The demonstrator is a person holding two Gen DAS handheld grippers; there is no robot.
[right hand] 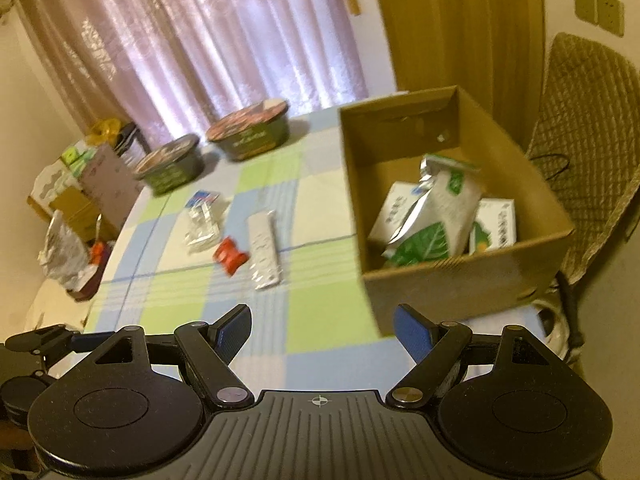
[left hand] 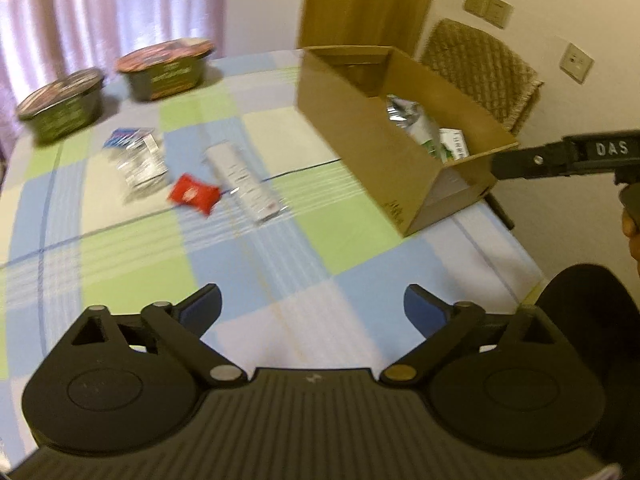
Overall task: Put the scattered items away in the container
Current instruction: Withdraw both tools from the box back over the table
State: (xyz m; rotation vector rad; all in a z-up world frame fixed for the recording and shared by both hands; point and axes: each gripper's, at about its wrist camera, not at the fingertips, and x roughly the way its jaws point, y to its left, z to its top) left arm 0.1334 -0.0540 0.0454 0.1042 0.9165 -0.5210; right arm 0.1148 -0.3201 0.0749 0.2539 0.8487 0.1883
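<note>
A brown cardboard box (left hand: 360,128) (right hand: 464,280) stands at the table's right side, holding a green-and-white pouch (right hand: 436,216) and small white cartons (right hand: 494,226). On the checked cloth lie a red packet (left hand: 194,193) (right hand: 231,255), a long white sachet (left hand: 242,180) (right hand: 263,249) and a silver blister pack (left hand: 136,156) (right hand: 202,220). Two dark lidded noodle bowls (left hand: 168,66) (right hand: 252,128) sit at the far edge. My left gripper (left hand: 312,308) hovers open above the near cloth, empty. My right gripper (right hand: 322,330) is open and empty, near the box's front corner.
A quilted chair (right hand: 584,152) stands behind the box. Left of the table are stacked cartons and bags (right hand: 76,200). Pink curtains (right hand: 224,40) hang behind. The other gripper's black body (left hand: 560,156) reaches in by the box's right corner, with a hand (left hand: 632,228) below it.
</note>
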